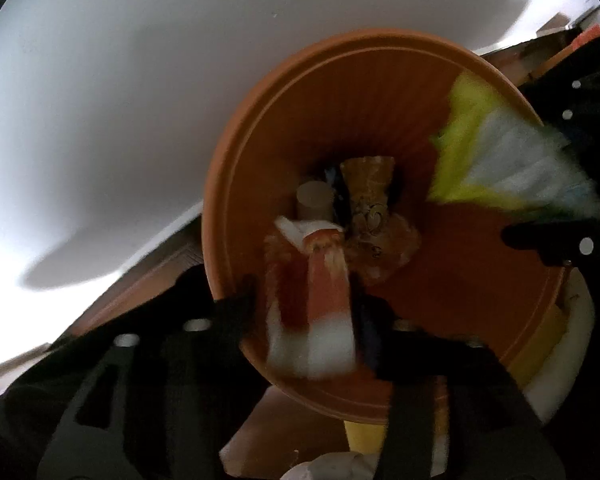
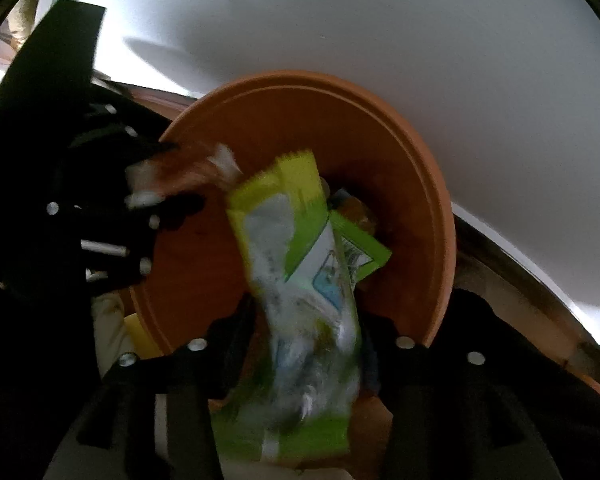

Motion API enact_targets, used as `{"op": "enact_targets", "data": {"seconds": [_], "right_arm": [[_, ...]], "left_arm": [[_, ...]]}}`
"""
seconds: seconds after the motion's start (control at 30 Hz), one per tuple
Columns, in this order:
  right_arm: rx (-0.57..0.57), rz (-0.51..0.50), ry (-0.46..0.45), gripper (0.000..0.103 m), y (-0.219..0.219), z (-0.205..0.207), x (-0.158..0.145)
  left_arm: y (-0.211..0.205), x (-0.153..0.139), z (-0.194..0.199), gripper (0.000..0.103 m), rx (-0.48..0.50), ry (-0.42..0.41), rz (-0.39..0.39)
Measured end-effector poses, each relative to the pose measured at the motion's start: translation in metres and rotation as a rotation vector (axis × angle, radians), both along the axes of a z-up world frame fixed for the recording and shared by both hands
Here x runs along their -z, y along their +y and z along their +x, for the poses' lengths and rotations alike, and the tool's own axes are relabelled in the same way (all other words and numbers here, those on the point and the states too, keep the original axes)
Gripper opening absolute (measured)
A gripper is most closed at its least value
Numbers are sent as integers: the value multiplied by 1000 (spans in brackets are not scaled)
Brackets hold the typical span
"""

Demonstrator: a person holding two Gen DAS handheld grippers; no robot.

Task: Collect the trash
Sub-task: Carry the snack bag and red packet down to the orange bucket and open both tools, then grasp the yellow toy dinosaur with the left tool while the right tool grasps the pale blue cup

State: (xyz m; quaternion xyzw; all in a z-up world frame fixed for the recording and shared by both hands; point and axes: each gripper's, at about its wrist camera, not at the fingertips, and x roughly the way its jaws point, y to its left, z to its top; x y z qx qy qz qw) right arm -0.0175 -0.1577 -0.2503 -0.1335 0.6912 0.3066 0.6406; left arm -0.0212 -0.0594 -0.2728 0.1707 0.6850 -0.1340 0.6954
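A plain white wall [image 1: 180, 80] meets a brown floor [image 1: 148, 280], dimly lit.

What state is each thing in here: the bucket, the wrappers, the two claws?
Orange bin: open, already holding trash.
Red and white wrapper: pinched in left gripper, over the bin.
Green and white wrapper: pinched in right gripper, over the bin.
Trash inside the bin: lying at the bottom.

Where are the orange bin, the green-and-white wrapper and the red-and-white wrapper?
orange bin [image 2: 400, 128]: right wrist view, bare far rim.
green-and-white wrapper [image 2: 300, 280]: right wrist view, wrapper's middle.
red-and-white wrapper [image 1: 320, 300]: left wrist view, red middle band.
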Motion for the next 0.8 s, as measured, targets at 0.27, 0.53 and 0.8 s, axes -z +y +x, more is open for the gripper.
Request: {"op": "enact_targets", "data": {"seconds": [0.27, 0.53, 0.8], "right_arm": [[28, 21, -21, 54, -7, 0, -12], [15, 73, -81, 54, -16, -10, -74], [37, 179, -196, 54, -42, -20, -166]], "left_arm": [[0, -4, -5, 57, 5, -27, 5], [6, -44, -11, 57, -43, -56, -93], [28, -162, -28, 67, -66, -255, -200]]}}
